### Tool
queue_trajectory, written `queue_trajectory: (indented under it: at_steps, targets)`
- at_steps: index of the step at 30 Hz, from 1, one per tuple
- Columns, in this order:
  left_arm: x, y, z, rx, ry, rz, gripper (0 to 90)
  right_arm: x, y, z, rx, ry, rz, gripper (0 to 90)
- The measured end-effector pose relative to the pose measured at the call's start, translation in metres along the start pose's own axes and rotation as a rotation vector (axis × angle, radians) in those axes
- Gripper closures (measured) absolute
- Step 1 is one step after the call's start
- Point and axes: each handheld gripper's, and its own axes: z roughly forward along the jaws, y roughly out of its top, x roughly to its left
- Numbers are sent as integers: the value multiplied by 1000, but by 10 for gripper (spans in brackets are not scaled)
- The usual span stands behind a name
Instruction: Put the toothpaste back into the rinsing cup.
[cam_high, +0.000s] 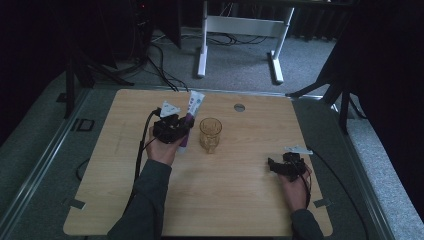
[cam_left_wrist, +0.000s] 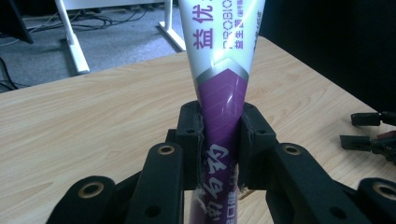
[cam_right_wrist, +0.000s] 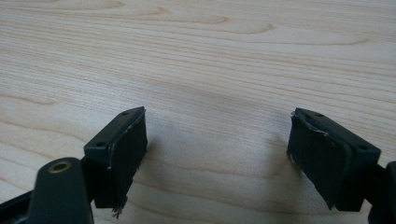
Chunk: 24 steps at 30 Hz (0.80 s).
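Observation:
A white and purple toothpaste tube (cam_high: 190, 116) stands tilted in my left gripper (cam_high: 172, 129), just left of an amber glass mug (cam_high: 210, 134) at the table's middle. In the left gripper view the two black pads (cam_left_wrist: 192, 140) press on the tube's purple part (cam_left_wrist: 219, 112), its white printed end rising away from me. My right gripper (cam_high: 283, 165) rests low near the table's right edge, apart from the mug. Its jaws (cam_right_wrist: 217, 154) stand wide open over bare wood with nothing between them.
The wooden table (cam_high: 230, 195) has a round grey cable hole (cam_high: 239, 107) at the back. A white desk frame (cam_high: 240, 35) and cables lie on the floor beyond. Dark stands flank both sides. The other gripper (cam_left_wrist: 373, 137) shows at the right of the left gripper view.

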Motion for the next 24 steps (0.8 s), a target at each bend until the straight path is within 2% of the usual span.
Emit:
queue_trajectory:
  at_steps: [24]
  targets:
    - [-2, 9, 5, -15, -29, -11, 734, 0, 0, 0, 0, 0, 0, 196]
